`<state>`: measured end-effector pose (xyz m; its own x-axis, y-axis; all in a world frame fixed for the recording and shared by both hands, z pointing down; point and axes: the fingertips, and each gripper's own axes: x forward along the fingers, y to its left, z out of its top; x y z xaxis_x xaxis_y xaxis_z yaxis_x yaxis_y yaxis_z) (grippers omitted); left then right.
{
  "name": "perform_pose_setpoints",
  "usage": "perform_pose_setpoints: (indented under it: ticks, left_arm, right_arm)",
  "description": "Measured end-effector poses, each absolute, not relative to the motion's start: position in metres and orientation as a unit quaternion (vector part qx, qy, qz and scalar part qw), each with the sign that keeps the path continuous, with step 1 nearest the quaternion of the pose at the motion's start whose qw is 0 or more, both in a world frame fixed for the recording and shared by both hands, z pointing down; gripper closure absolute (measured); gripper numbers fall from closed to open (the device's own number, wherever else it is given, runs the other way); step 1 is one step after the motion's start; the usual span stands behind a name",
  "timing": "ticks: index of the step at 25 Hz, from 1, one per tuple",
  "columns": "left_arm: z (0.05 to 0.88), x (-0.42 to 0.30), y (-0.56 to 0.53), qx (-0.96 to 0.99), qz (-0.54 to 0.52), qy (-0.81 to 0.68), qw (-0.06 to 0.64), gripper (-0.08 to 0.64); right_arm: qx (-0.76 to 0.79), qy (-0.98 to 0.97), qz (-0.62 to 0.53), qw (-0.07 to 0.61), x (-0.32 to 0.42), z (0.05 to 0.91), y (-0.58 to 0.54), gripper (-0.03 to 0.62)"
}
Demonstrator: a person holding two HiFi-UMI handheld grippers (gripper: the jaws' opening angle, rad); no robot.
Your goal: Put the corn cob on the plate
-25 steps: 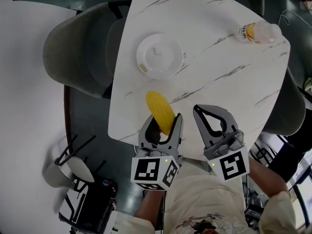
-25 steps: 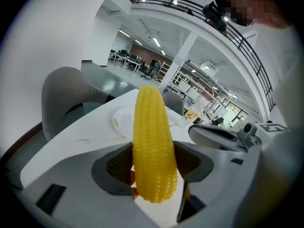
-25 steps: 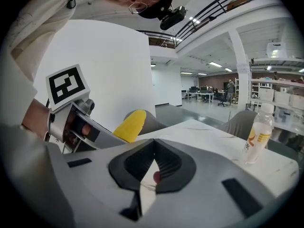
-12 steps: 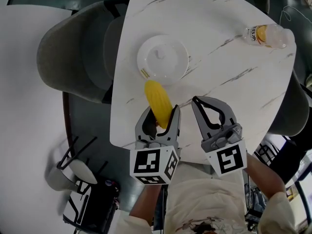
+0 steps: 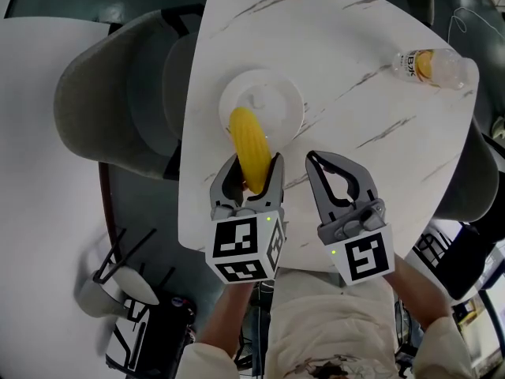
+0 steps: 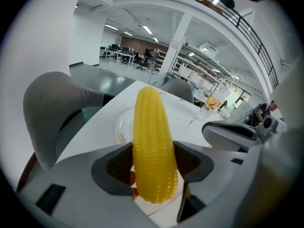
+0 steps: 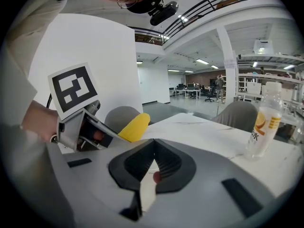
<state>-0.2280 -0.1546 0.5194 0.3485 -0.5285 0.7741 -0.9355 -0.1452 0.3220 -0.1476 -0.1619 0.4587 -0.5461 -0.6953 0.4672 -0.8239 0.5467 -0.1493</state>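
Left tongs are clamped across the fat lower end of the corn cob, one pad on each side, with most of the cob poking out past the tips. From the head view the pointed end hangs over the near part of the plate, which sits close to the left edge of the tabletop. It looks like the cob is up in the air and not touching the plate, but I can't tell how high. A grey chair is tucked in beyond that left edge.

Right tongs hover just beside the left ones near the front edge, pressed shut with nothing between them. A drink bottle lies over by the far right corner, well apart from everything.

On handling, my guess is the cob is stiff and fairly light, and the ribbed kernels give the pads something to bite. It's round though, so it'll likely roll once let go. With the hold this far toward one end, the long free part could swing or droop. Taking it nearer the middle would be steadier, and laying it down flat across the plate's centre should stop it wandering off the rim.
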Motion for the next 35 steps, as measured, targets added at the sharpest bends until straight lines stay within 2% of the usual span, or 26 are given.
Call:
perform_pose_setpoints:
  ticks: [30,35]
  left_arm:
    - [0.561,-0.220,-0.213,0.708,0.331,-0.471,0.410,0.293]
    - [0.555,-0.220,-0.221,0.707,0.339,-0.483,0.389,0.293]
  right_arm:
    - [0.500,-0.828,0.202,0.155,-0.134,0.472,-0.192,0.588]
    - [0.504,-0.824,0.214,0.146,-0.129,0.465,-0.191,0.588]
